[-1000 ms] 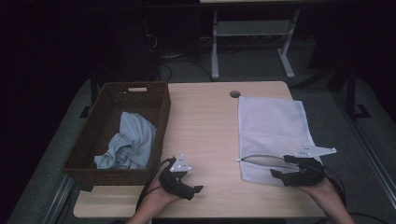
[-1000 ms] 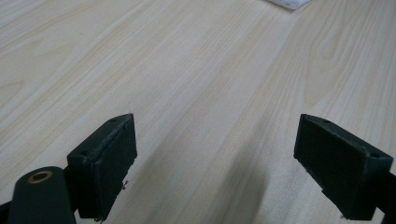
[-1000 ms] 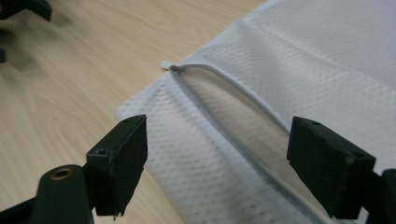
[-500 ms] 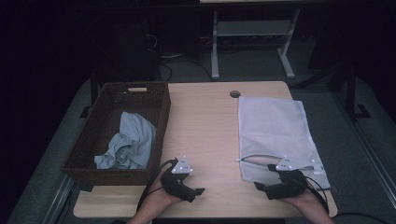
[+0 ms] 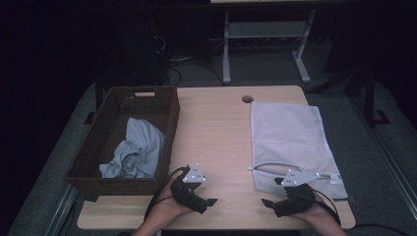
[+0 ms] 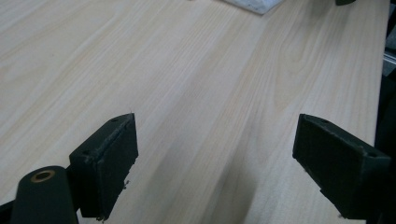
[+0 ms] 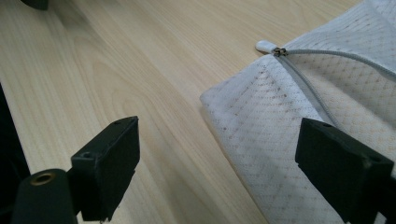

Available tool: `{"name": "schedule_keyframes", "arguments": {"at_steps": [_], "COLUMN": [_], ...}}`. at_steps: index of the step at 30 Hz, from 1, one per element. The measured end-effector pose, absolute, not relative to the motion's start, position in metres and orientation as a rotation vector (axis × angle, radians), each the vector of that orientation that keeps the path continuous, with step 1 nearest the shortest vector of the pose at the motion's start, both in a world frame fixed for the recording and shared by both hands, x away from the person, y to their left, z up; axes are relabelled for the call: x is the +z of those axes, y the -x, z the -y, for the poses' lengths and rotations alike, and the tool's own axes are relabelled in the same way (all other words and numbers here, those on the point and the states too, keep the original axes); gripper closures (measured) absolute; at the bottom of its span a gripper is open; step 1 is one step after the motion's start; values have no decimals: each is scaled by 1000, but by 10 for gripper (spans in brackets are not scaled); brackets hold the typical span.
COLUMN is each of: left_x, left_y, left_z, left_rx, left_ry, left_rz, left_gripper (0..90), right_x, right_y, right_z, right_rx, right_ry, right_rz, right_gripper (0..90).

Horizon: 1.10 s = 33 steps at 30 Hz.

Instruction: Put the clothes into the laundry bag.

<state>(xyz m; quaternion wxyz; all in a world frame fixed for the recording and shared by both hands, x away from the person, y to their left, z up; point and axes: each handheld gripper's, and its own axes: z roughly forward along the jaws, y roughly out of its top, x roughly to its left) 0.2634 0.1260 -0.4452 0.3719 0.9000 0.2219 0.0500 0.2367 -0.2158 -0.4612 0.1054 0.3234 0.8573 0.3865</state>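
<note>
On the left part of a pale wooden counter (image 5: pixel 216 132) sits a dark brown wicker basket (image 5: pixel 169 123), long and rectangular, with a handle slot in its far wall. Inside it lies one crumpled light blue cloth (image 5: pixel 134 153), bunched toward the near end of the basket, while the far end shows bare weave. Toward the right side of the counter lies a white mesh laundry bag (image 5: pixel 290 142), spread flat, its long edges running from the far side to the near edge. A grey zipper (image 7: pixel 327 56) curves across its near end, and the zipper pull (image 7: pixel 267 45) rests at the bag's left edge, just touching the wood. Whether anything is inside the bag cannot be told; it looks flat. Near the front edge, a person's two hands each hold a black two-jaw tool. The left tool (image 5: pixel 209 200) rests low over bare wood in the middle of the counter, between basket and bag, its jaws set wide apart with only wood grain between them. The right tool (image 5: pixel 268 201) sits just off the bag's near left corner; its jaws have just been opening and stand wide, gripping nothing, with bare wood near one jaw and the bag's corner (image 7: pixel 261 140) lying before the other. A small round cable hole (image 5: pixel 247 99) shows at the counter's far edge.
</note>
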Motion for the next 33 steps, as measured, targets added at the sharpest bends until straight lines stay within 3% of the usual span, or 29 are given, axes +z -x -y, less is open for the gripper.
{"name": "schedule_keyframes", "arguments": {"at_steps": [17,33], "left_x": [-402,-368], "left_y": [-270,-277], "left_z": [-121,-124], "left_rx": [91,153], "left_ry": [-2288,-2287], "left_rz": [-562,-529], "left_gripper": [134,139], "right_x": [-462,-461], "right_y": [-239,-238], "right_z": [218,221], "right_rx": [1150,1127], "right_ry": [-975,-977], "right_rz": [-2496,-2478], "right_gripper": [130,130]}}
